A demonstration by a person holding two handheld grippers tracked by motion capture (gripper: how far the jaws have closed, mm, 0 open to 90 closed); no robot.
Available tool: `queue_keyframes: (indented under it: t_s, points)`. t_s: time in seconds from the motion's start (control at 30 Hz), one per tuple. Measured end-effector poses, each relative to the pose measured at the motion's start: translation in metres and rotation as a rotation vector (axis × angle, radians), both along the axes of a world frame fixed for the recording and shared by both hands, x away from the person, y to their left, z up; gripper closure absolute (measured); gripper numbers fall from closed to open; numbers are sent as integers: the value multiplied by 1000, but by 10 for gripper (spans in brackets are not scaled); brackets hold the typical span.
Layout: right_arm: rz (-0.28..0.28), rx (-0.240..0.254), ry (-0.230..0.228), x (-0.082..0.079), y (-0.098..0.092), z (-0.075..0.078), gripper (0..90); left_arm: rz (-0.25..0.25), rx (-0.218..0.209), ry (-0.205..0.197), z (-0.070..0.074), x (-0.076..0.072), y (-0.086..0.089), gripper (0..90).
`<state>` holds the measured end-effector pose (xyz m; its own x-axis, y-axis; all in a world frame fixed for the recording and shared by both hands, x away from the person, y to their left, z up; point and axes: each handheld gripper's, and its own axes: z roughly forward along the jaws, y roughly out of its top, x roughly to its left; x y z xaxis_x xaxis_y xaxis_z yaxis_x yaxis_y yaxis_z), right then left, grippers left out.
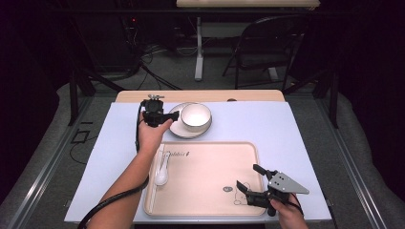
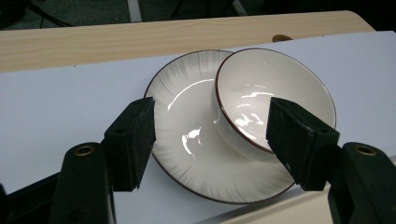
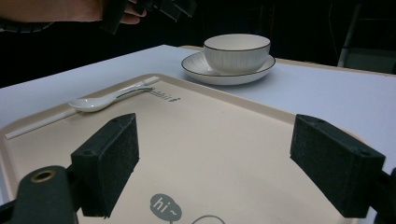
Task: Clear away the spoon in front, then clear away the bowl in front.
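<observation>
While the right gripper (image 1: 249, 177) rests wide open, the left gripper (image 1: 175, 115) hovers open-fingered beside the bowl (image 1: 195, 116)

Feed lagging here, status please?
Left gripper open, hovering at bowl on saucer. Right gripper open, empty, over tray. Nothing in the way.

In your left gripper view, the right pad covers the near rim of the bowl (image 2: 275, 88), and the plate (image 2: 187, 126) beneath is partly hidden by both pads. In your right gripper view, the bottom edge cuts off the tray (image 3: 224, 135) print, and the top edge crops the left gripper (image 3: 144, 9).
</observation>
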<state>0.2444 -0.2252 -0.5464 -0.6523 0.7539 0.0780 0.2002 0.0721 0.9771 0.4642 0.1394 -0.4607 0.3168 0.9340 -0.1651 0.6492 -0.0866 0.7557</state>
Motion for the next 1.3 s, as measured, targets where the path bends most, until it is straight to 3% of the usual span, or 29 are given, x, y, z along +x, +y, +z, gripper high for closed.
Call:
queue_keyframes:
  t_s: [0.4, 0.47, 0.67, 0.7, 0.73, 1.0, 1.3]
  points:
    - [0, 4, -2, 0, -1, 0, 147, 28, 4, 12, -4, 18, -12, 328]
    - [1, 1, -3, 0, 0, 0, 147, 36, -11, 16, -6, 20, -13, 328]
    - [0, 1, -2, 0, -1, 0, 147, 40, -32, 35, -17, 27, -21, 328]
    - [-1, 5, 0, 1, -1, 0, 147, 40, -37, 45, -21, 30, -22, 328]
    - [0, 3, 0, 1, -1, 0, 147, 56, -35, 68, -35, 36, -28, 328]
    - [2, 8, -2, 0, -1, 1, 147, 56, -35, 68, -35, 36, -28, 329]
    - [3, 7, 0, 0, -1, 1, 147, 61, -32, 74, -49, 44, -36, 360]
